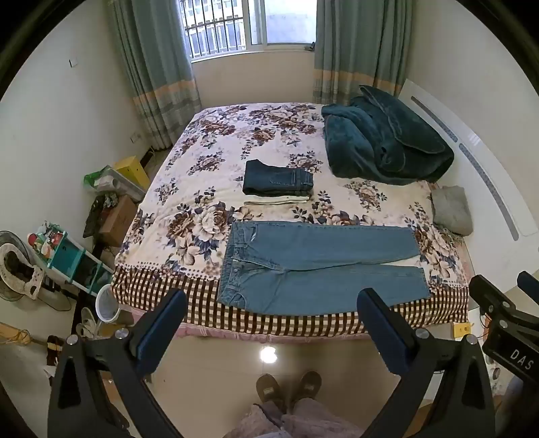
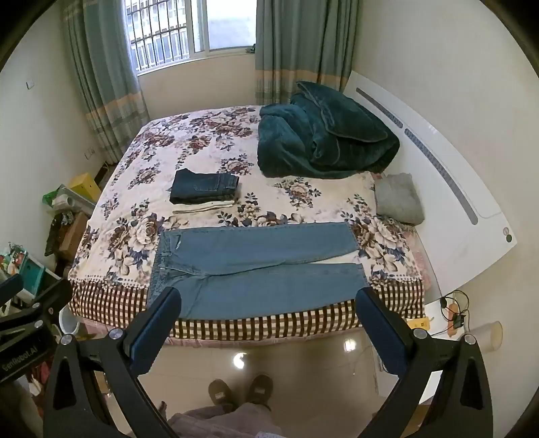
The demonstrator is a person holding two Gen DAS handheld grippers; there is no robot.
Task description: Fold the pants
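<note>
Light blue pants (image 1: 320,266) lie flat along the bed's (image 1: 209,188) near edge; left claw (image 1: 269,303) and right claw (image 2: 269,303) both spread, empty.

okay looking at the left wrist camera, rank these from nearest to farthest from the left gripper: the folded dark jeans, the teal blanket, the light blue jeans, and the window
From the left gripper:
1. Light blue jeans, spread flat at the bed's near edge.
2. Folded dark jeans, mid-bed on a folded pale garment.
3. Teal blanket, heaped at the far right by the headboard.
4. Window, on the far wall.
</note>
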